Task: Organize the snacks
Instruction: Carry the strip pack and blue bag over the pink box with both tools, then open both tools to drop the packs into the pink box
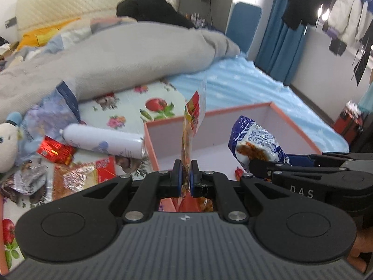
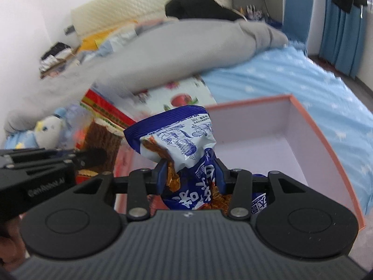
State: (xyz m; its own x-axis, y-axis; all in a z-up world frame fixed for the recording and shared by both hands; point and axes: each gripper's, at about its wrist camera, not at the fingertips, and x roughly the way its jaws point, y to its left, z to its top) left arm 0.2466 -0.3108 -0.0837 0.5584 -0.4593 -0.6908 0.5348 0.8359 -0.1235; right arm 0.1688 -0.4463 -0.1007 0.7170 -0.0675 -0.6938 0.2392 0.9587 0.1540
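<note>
Right tool (image 2: 191,175) grips blue snack bag (image 2: 179,137) over pink box (image 2: 326,144)

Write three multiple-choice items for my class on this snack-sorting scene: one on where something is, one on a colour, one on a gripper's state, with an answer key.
1. Where does the white bottle lie?
A. inside the box
B. on the floral cloth, left of the box
C. on the grey blanket

2. What colour is the rim of the box?
A. green
B. black
C. salmon pink

3. What is the left gripper doing?
A. clamping a thin orange packet
B. standing open with nothing in it
C. holding the plush toy

Key: 1 B, it rests on the cloth beside the box's left wall. 2 C, the top edge is pink around white walls. 3 A, the orange packet stands up between the closed pads.
</note>
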